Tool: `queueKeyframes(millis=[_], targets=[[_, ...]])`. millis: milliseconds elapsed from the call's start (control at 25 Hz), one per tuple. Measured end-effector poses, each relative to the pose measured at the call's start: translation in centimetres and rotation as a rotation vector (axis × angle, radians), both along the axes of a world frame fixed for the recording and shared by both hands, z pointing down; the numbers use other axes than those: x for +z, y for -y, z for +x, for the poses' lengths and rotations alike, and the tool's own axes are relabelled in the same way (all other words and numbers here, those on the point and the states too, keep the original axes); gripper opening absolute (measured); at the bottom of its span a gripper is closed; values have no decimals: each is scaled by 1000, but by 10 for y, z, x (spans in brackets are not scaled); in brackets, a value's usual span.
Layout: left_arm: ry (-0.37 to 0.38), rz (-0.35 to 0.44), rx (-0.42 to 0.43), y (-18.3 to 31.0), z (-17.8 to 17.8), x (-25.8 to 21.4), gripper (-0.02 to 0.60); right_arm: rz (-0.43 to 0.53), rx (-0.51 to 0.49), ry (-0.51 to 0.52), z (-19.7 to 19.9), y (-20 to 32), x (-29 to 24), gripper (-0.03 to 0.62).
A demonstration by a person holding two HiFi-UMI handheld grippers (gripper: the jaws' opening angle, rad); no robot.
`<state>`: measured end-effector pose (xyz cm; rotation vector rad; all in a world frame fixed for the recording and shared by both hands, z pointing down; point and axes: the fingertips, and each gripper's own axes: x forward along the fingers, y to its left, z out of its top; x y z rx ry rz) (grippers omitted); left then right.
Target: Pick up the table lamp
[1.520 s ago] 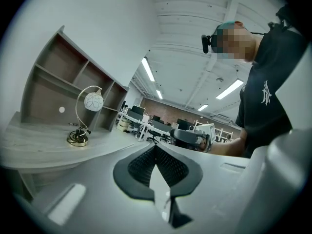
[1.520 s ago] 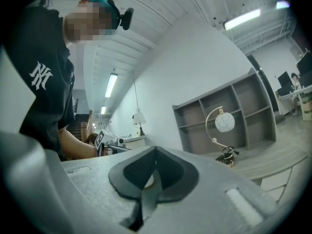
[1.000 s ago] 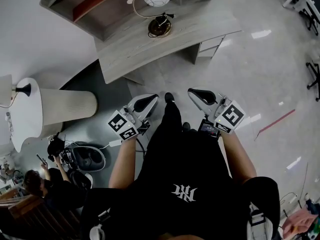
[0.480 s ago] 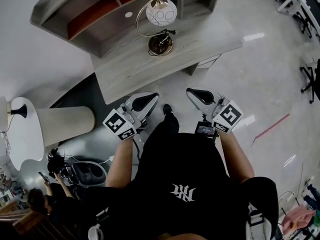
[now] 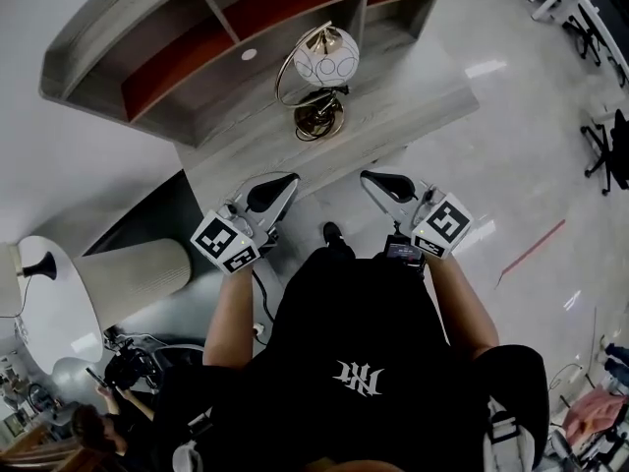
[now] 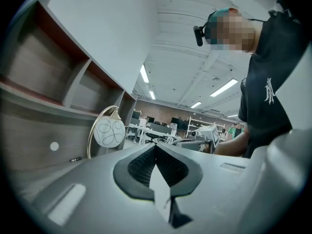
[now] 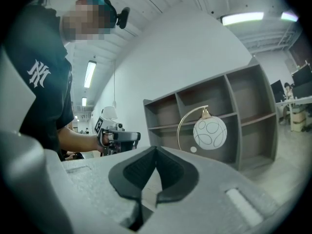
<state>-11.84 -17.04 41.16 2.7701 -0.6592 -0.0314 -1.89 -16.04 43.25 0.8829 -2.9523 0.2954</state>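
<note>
The table lamp with a white round shade with thin curl lines, a curved brass arm and a round brass base (image 5: 319, 82) stands in the upper middle of the head view, on the pale grey wooden desk (image 5: 413, 101). Just behind it is the grey shelf unit with red-brown insides (image 5: 187, 52).

The left gripper (image 5: 280, 187) and the right gripper (image 5: 381, 183) are lower in the frame, at the near edge of the desk and apart from the lamp. Both have their jaws fully closed with nothing between them.

In the left gripper view the lamp (image 6: 109, 132) is at middle left, and in the right gripper view (image 7: 209, 133) at middle right.

I think there are two risks. Closed jaws would only push the lamp, and it looks top-heavy, so it may fall over. Also the shade seems fragile and smooth, so a grip there could slip.
</note>
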Motion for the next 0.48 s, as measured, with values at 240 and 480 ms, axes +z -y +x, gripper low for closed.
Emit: queueKeyframes(millis=[240,480], targets=[[47,24,-13,46,-10,0,0,-19,12,-7,-11,26,10,3],[73,44,-40,96,-16,-14,2,-43,6,-1,-14,44,19,3]])
